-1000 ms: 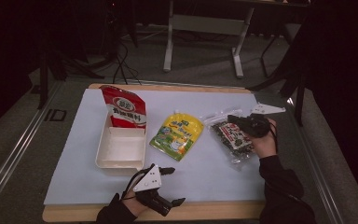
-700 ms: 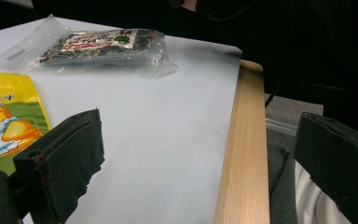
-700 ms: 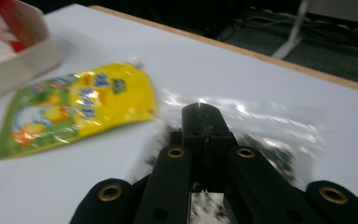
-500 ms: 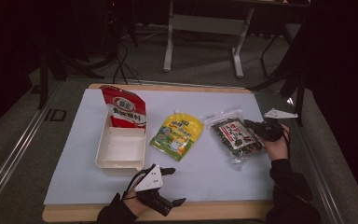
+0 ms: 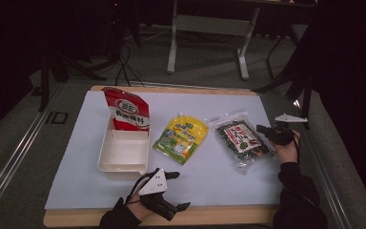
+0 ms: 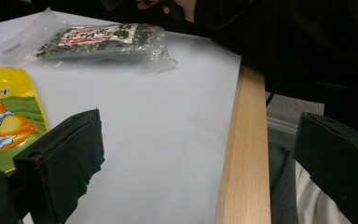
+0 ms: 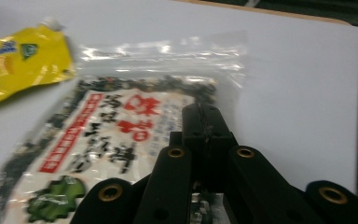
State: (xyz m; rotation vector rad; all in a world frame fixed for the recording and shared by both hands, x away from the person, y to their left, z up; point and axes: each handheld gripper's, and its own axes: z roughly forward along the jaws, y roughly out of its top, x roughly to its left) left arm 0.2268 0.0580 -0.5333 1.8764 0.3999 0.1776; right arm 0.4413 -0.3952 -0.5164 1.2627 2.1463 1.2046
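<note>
A clear bag of dark dried food with a red-and-white label (image 5: 240, 140) lies flat at the right of the white sheet. My right gripper (image 5: 261, 129) is at its right edge, jaws shut, with nothing seen between them. In the right gripper view the closed jaws (image 7: 205, 116) point over the bag (image 7: 121, 126). My left gripper (image 5: 178, 191) rests near the table's front edge with its jaws wide open and empty. In the left gripper view its jaws (image 6: 198, 154) frame bare sheet and the wooden edge (image 6: 244, 154).
A yellow spouted pouch (image 5: 181, 138) lies mid-sheet. A white tray (image 5: 106, 162) stands to its left, and a red pouch (image 5: 126, 109) is propped upright at the tray's far end. A metal stand (image 5: 205, 24) is beyond the table.
My right hand has drawn back to the right and lower, from over the clear bag to its right edge. The bag and my left gripper have stayed put.
</note>
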